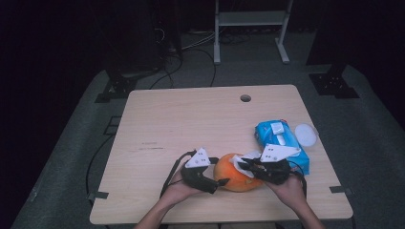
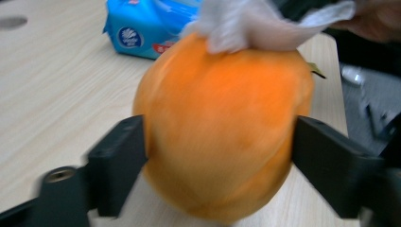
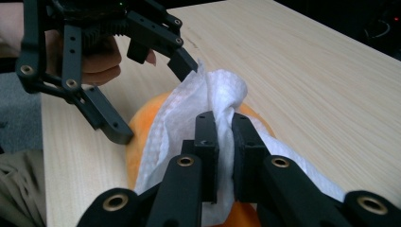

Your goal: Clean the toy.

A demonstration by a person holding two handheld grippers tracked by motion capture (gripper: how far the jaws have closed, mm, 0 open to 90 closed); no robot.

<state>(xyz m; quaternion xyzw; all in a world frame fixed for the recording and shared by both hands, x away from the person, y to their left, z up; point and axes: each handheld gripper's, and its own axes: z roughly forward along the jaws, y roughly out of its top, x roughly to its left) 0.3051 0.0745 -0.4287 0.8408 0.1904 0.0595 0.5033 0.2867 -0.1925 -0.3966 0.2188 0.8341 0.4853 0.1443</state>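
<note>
Work in hand: a person is wiping an orange fruit (image 1: 237, 177), probably a persimmon or small gourd, with a white wet wipe (image 3: 215, 101), one tool steadying and the other rubbing

Fruit, place: it is resting on the wooden table (image 1: 191, 119) near the person's edge, between the two tools, with a blue wet-wipe pack (image 1: 282, 143) just beyond it and a white round lid (image 1: 305, 134) beside the pack

Left tool (image 1: 210, 183): its jaws are standing wide apart on either flank of the fruit in the left gripper view, each jaw at or against the skin; whether they are pressing is unclear because of blur. Judged purpose: bracing the fruit so that it is not rolling under the wiping

Right tool (image 3: 224, 142): its jaws are pinched together on a fold of the wipe, the loose remainder draping over the fruit's top. Judged purpose: a tight pinch is keeping the cloth from slipping while it is being dragged over the skin

Fruit, axis: the body is rounded and slightly elongated; in the high view the long axis is lying roughly across the table, left to right. A small dry stalk piece (image 2: 316, 71) is showing at the far right side in the left gripper view, suggesting that the stem end is pointing away from the left tool
</note>
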